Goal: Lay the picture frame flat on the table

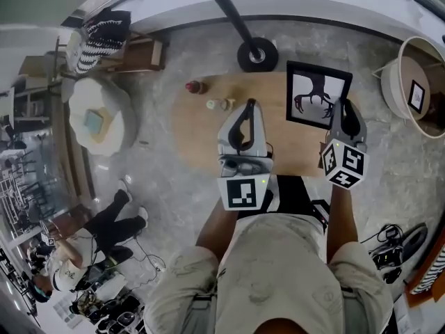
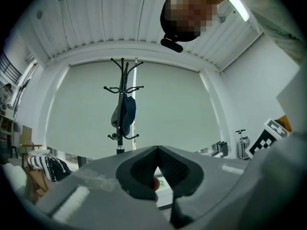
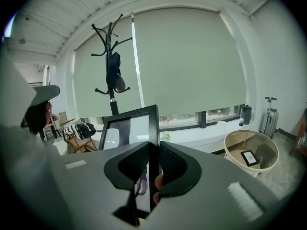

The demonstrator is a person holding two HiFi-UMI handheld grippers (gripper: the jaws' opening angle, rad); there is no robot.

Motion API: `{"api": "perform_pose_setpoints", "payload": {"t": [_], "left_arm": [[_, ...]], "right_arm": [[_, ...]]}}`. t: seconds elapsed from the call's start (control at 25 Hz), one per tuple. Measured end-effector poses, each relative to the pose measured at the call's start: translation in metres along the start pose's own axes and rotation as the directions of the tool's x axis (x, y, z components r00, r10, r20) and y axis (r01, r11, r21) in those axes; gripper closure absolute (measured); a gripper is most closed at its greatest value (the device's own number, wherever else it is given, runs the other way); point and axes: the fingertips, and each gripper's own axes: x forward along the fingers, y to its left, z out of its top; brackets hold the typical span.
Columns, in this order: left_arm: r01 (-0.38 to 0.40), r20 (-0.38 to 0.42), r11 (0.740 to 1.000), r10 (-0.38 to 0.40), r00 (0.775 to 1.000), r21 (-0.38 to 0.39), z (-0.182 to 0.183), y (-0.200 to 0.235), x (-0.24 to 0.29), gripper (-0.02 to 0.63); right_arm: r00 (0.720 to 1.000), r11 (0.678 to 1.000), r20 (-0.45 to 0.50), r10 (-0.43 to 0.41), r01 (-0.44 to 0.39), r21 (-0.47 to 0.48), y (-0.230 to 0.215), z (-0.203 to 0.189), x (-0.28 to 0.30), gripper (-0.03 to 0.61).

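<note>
My right gripper (image 1: 342, 104) is at the table's (image 1: 195, 138) far right. Its jaws are closed on the right edge of the picture frame (image 1: 318, 92), which stands upright there. My left gripper (image 1: 249, 105) hangs just left of the frame, over the table's middle, jaws together on nothing. A few small items (image 1: 211, 105) lie further left, near the far edge. The coat stand's base (image 1: 258, 54) is behind the table. On the floor to the right, a basket (image 1: 393, 82) holds a small frame (image 1: 416, 95).

The right gripper (image 1: 342, 105) covers the picture frame (image 1: 314, 92) at its lower right corner.
</note>
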Motion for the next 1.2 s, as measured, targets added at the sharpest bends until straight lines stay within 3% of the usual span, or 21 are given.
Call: {"api": "perform_pose_setpoints", "payload": {"t": [0.48, 0.8, 1.2], "left_arm": [[0.028, -0.083, 1.000, -0.028, 0.996, -0.007, -0.051, -0.010, 0.007, 0.609], [0.017, -0.117, 0.999, -0.021, 0.993, -0.033, -0.082, -0.006, 0.004, 0.609], [0.017, -0.163, 0.999, -0.025, 0.986, -0.050, -0.116, -0.003, -0.002, 0.609]], "right_arm": [[0.976, 1.000, -0.217, 0.018, -0.017, 0.009, -0.001, -0.113, 0.044, 0.508], [0.937, 1.000, -0.350, 0.008, -0.011, -0.008, -0.002, -0.188, 0.054, 0.508], [0.894, 1.000, -0.448, 0.005, -0.013, -0.016, -0.001, -0.256, 0.067, 0.508]]}}
